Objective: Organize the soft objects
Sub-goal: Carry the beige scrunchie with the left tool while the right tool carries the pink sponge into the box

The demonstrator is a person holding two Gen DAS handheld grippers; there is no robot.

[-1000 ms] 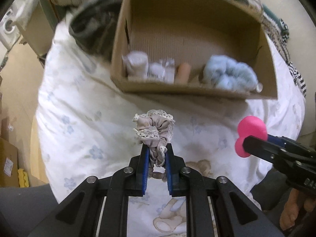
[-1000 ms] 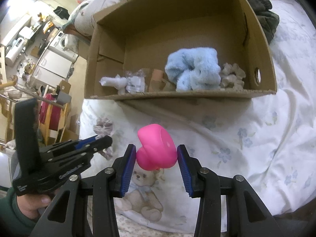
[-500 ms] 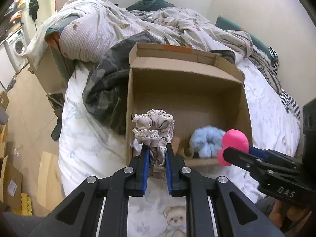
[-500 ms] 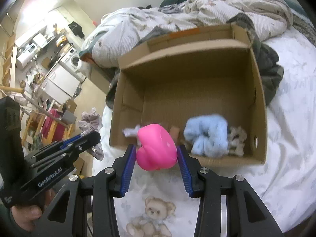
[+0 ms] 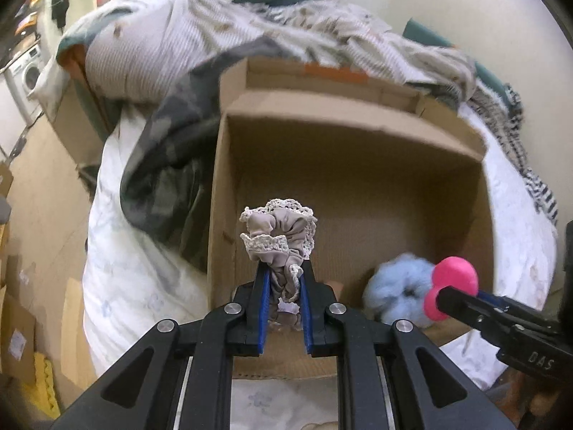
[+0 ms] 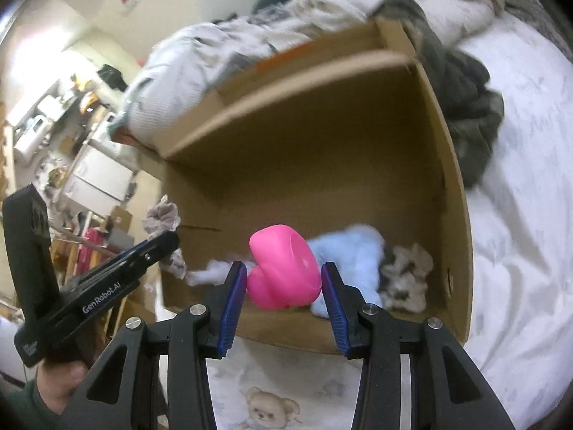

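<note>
One cardboard box (image 6: 447, 193) on bed: blue fluffy scrunchie (image 6: 358, 247), mottled scrunchie (image 6: 408, 276); left hand-held gripper (image 5: 283, 286) pinching lace-trimmed beige scrunchie (image 5: 277, 233); right hand-held gripper (image 6: 284, 279) pinching glossy pink toy (image 6: 283, 268)

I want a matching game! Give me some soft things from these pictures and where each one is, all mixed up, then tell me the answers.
Things:
1. beige lace scrunchie
2. pink squishy toy
3. blue fluffy scrunchie
4. camouflage cloth

Places:
A. lying inside the cardboard box
B. pinched in the left gripper
C. draped on the bed beside the box
D. held in the right gripper

Pairs: 1-B, 2-D, 3-A, 4-C
</note>
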